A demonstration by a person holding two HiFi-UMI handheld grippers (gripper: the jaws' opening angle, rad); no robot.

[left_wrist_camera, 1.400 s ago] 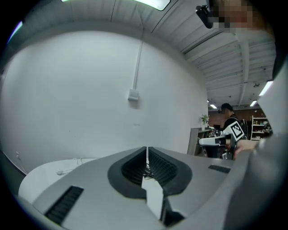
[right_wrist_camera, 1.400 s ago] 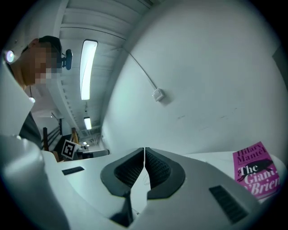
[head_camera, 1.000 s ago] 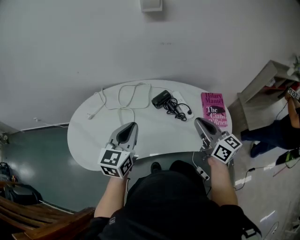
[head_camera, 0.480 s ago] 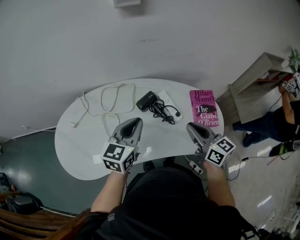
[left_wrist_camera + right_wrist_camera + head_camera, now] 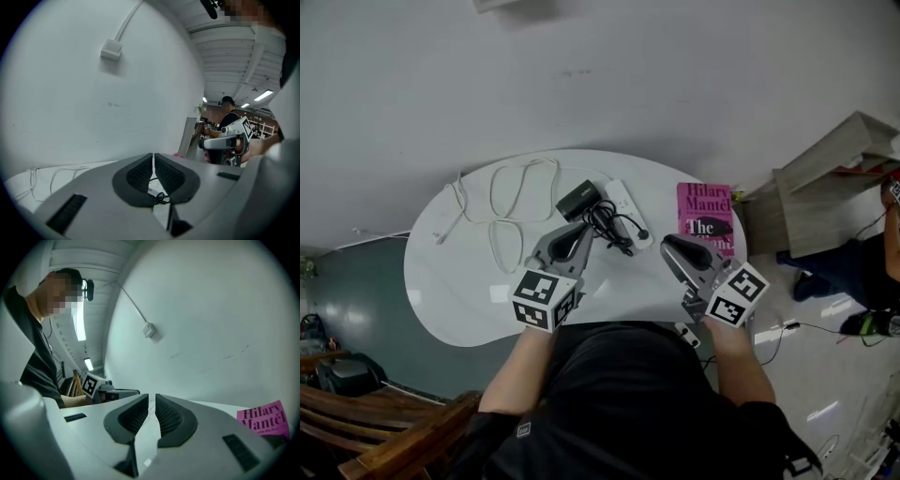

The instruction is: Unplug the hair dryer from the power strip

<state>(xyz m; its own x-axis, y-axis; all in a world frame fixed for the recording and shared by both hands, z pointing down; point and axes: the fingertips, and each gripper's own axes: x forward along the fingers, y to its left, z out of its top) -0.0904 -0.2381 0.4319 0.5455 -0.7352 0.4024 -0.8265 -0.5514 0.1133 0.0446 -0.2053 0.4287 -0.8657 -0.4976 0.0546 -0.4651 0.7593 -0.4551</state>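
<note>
On the white oval table (image 5: 469, 277), toward its far side, the black hair dryer (image 5: 577, 200) lay beside the white power strip (image 5: 622, 199). A tangle of black cord (image 5: 609, 226) sat heaped over the strip's near part, so it could not be told whether the plug was seated in a socket. A thin white cable (image 5: 502, 192) looped across the table's left half, its far end too small to make out.

The left gripper (image 5: 581, 231) hovered just short of the cord tangle. In its own view the two dark pads met with only a hairline between them and nothing caught there; the gripper's body blocked most of the table, leaving a scrap of cord visible beneath the pads.

The right gripper (image 5: 667, 243) hung near the table's right side, close to a pink book (image 5: 704, 216). Its pads stood drawn in to a narrow slit, empty. In the right gripper view the book was cut off at the frame's edge, only part of its title showing.

The person's head and shoulders hid the table's near rim in the head view.
</note>
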